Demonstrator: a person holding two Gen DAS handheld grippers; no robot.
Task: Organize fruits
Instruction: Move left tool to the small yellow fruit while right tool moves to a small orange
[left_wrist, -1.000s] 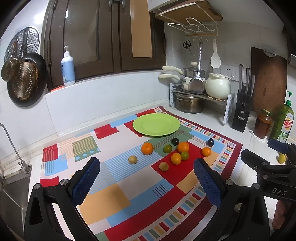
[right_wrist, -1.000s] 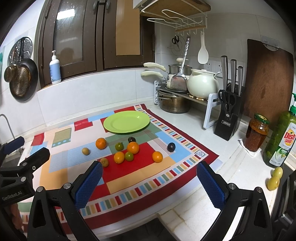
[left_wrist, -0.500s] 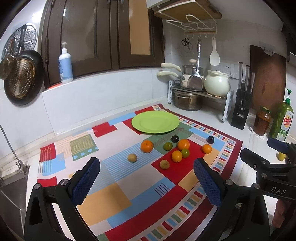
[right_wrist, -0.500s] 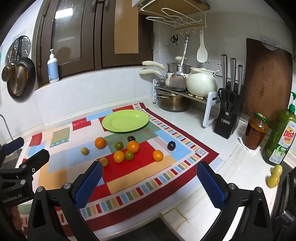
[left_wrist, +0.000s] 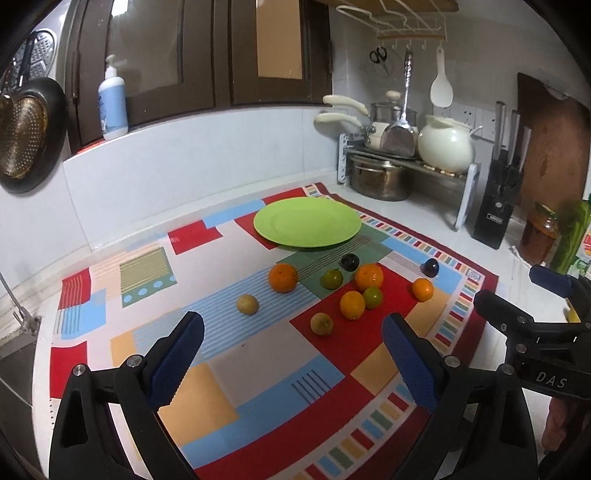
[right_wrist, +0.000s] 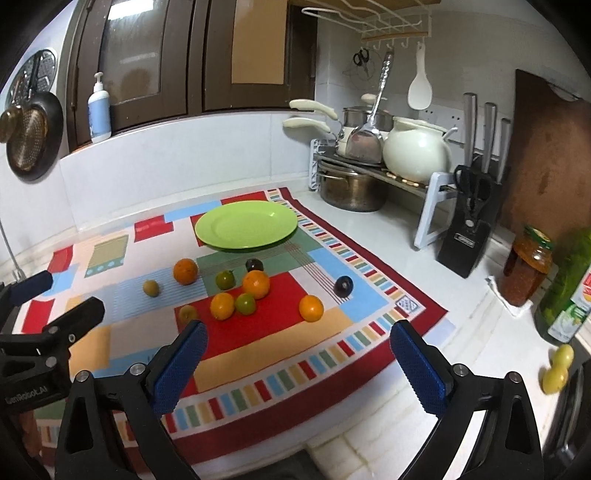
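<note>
Several small fruits lie loose on a patchwork mat (left_wrist: 258, 369): oranges (left_wrist: 283, 277), green ones (left_wrist: 331, 278), yellowish ones (left_wrist: 247, 304) and two dark plums (left_wrist: 349, 261). Behind them sits a bare green plate (left_wrist: 306, 221) (right_wrist: 245, 225). My left gripper (left_wrist: 291, 323) hovers over the mat's near part, short of the fruits; its jaws are closing with nothing between them. To its right, my right gripper (right_wrist: 299, 328) stands open and bare above the mat's front border. An orange (right_wrist: 311, 308) lies just beyond it. Each gripper shows in the other's view, the right (left_wrist: 524, 295) and the left (right_wrist: 61, 297).
A pot rack (right_wrist: 369, 166) with a white pot, a knife block (right_wrist: 469, 229), a jar (right_wrist: 528, 269), a green soap bottle (right_wrist: 565, 291) and a wooden board line the back right. Two small yellow fruits (right_wrist: 557, 369) lie on the counter at the right. A sink edge (left_wrist: 14, 332) is at the left.
Both grippers have come forward and down toward the mat, so the fruits look larger and closer. The left pads stand slightly nearer each other. No fruit has moved.
</note>
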